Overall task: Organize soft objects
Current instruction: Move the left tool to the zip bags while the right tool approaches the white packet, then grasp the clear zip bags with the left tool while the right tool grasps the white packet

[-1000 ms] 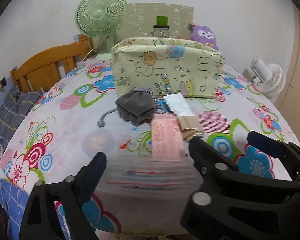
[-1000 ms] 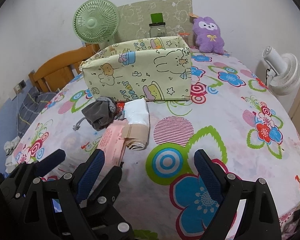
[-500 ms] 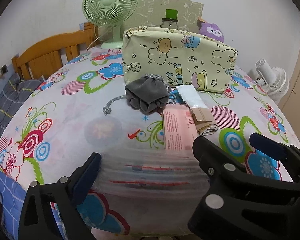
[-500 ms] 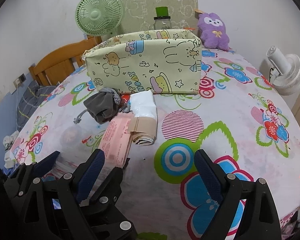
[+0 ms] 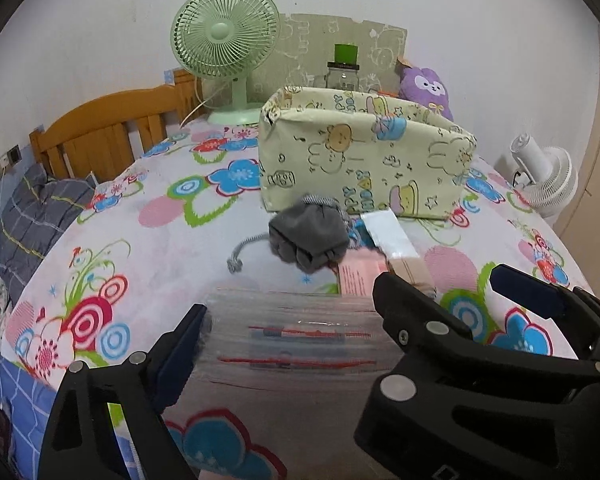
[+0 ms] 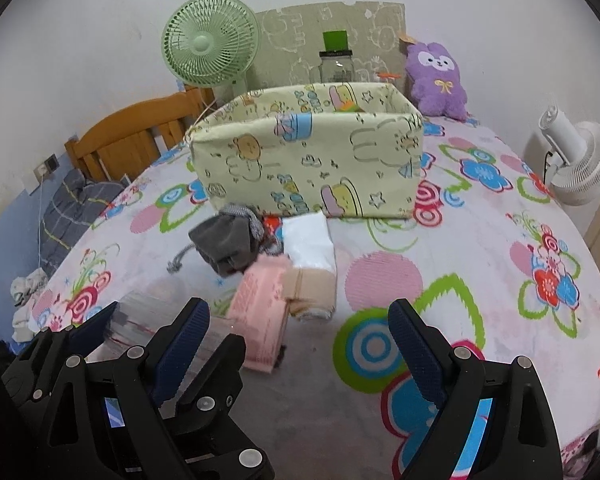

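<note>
A clear plastic packet with red-lined contents lies on the flowered bedspread between the fingers of my left gripper. Its jaws are closing, and I see no pad pressing on the packet. Beyond it lie a pink pack, a grey drawstring pouch and a white tissue pack. A beige folded cloth rests beside the pink pack. Behind them stands an open yellow cartoon-print fabric box. My right gripper hovers open over the bedspread with nothing between its fingers, close to the right of the left one.
At the back stand a green fan, a jar with a green lid and a purple plush. A white fan sits off the right edge. A wooden headboard and grey plaid cloth are at the left.
The left gripper's fingers have drawn in slightly around the clear packet, and its view has shifted a little. The right gripper and the objects on the bed have stayed put.
</note>
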Tool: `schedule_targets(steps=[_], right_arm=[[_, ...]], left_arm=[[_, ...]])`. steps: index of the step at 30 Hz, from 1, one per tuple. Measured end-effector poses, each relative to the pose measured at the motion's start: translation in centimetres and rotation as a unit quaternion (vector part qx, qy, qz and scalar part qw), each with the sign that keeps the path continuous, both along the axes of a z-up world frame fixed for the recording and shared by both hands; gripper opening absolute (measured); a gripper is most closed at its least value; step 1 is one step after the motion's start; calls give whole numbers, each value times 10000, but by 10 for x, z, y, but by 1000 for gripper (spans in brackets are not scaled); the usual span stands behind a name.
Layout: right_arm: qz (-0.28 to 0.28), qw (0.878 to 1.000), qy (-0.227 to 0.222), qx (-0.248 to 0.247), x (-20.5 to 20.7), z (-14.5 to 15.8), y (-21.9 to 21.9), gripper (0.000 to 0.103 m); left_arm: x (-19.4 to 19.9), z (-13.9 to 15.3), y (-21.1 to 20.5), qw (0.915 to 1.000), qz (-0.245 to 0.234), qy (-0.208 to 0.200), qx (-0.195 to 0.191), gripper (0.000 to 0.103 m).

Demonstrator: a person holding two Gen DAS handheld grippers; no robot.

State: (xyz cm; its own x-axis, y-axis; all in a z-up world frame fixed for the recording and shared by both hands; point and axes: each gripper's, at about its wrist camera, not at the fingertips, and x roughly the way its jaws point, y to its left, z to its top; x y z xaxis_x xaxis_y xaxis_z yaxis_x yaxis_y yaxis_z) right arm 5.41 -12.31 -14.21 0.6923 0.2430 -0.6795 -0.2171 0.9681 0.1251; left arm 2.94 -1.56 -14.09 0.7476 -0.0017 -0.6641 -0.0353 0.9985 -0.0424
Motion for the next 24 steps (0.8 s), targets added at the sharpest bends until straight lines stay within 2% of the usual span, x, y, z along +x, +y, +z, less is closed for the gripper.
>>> schedule_targets(steps=[7, 16, 18, 24], right_arm=[[-63, 10000, 34, 0, 17, -1, 5, 93], [-156, 9997, 165, -64, 42, -10, 8, 80], [-177, 9996, 200, -120, 45, -13, 9, 73], [-298, 9991, 239, -163, 52, -22, 8, 65]], left_arm=[[18, -1, 4, 10000, -26, -5, 62, 94], [40, -8, 2, 9998, -138, 158, 69, 94], [43, -11, 1, 9996, -145, 223, 63, 94], [46, -15, -1, 9995, -129, 260, 117, 94]])
